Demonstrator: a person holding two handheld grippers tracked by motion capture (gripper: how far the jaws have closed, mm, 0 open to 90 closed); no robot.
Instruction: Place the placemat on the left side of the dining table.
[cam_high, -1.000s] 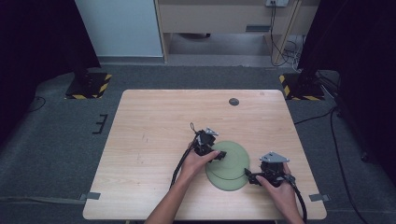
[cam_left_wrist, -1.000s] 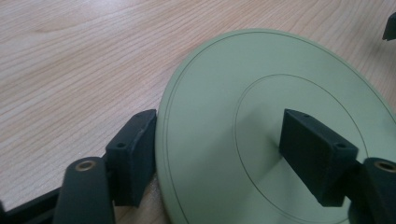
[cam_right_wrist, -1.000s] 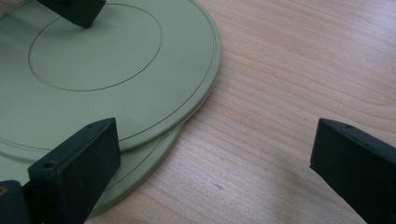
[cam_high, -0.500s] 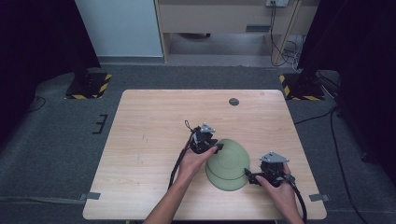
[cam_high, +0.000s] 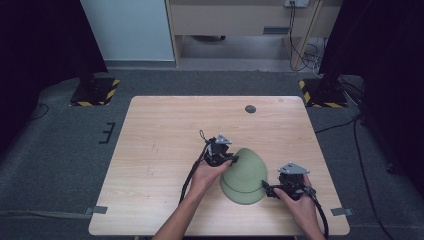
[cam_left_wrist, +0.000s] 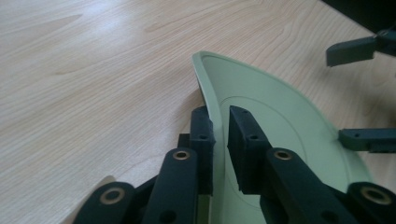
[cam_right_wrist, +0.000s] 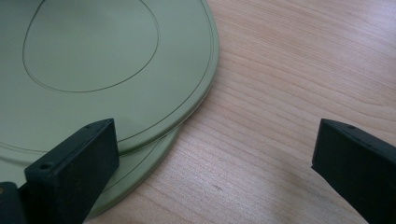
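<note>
Right of centre in the lower half of the high view, two green plates lie stacked on a wooden table (cam_high: 165, 150). The left gripper (cam_high: 229, 159) has just been closing its jaws, which now pinch the raised rim of the top plate (cam_high: 247, 167); that plate stands tilted, its left edge lifted clear of the bottom plate (cam_high: 240, 196). In the left gripper view the rim sits between both pads (cam_left_wrist: 243, 140), held near its edge only. The right gripper (cam_high: 267, 191) hangs wide open at the stack's lower right, one finger (cam_right_wrist: 74, 163) over the lower rim, gripping nothing. Likely faults: the thin rim may slip from so shallow a pinch, since the plate is smooth and its weight hangs well off the pads; the lower plate may be dragged along, or the lifted one may drop back onto it. The tabletop is pale wood grain, bare but for a dark round disc (cam_high: 250, 109) near its far edge. Beyond lie grey carpet, yellow-black striped bases at both upper sides, cables, and a pale cabinet.
</note>
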